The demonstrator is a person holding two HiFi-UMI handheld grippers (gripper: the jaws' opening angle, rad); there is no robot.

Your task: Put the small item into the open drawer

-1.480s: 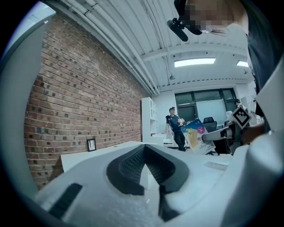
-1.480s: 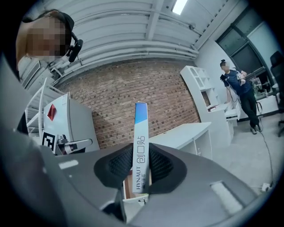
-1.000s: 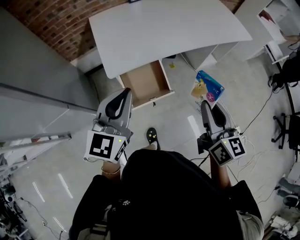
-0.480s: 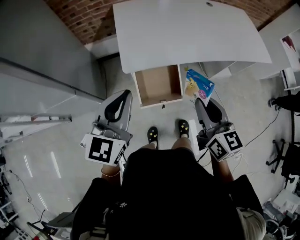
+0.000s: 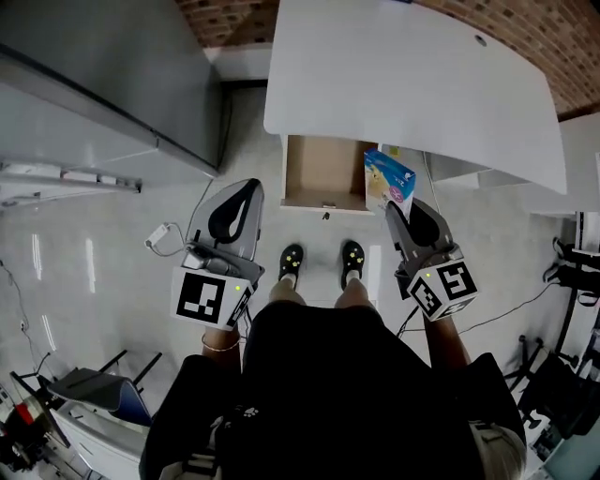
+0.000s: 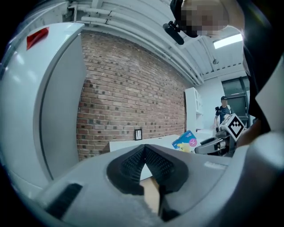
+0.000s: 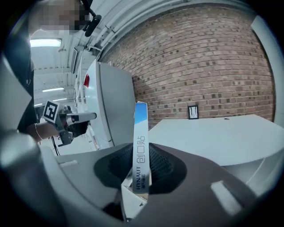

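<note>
The open drawer (image 5: 322, 172), empty and brown inside, sticks out from under the white desk (image 5: 412, 84). The small item is a flat blue and yellow box (image 5: 388, 178), hanging just over the drawer's right edge. My right gripper (image 5: 396, 208) is shut on it. In the right gripper view the box (image 7: 140, 128) stands edge-on, clamped by the pads of the right gripper (image 7: 141, 153). My left gripper (image 5: 246, 189) hovers left of the drawer front. Its jaws meet at the tips with nothing in them, as the left gripper view shows (image 6: 144, 148). That view also shows the box (image 6: 185, 141).
A tall grey cabinet (image 5: 112, 84) stands left of the desk, against a brick wall (image 5: 234, 11). The person's two shoes (image 5: 292, 262) are on the pale floor just before the drawer. A small plug and cable (image 5: 159, 234) lie at the left. A distant person (image 6: 223, 111) stands beyond.
The person has stepped up to the desk, so the drawer now lies straight ahead. The right gripper and its box have come in from the drawer's right to its right edge.
</note>
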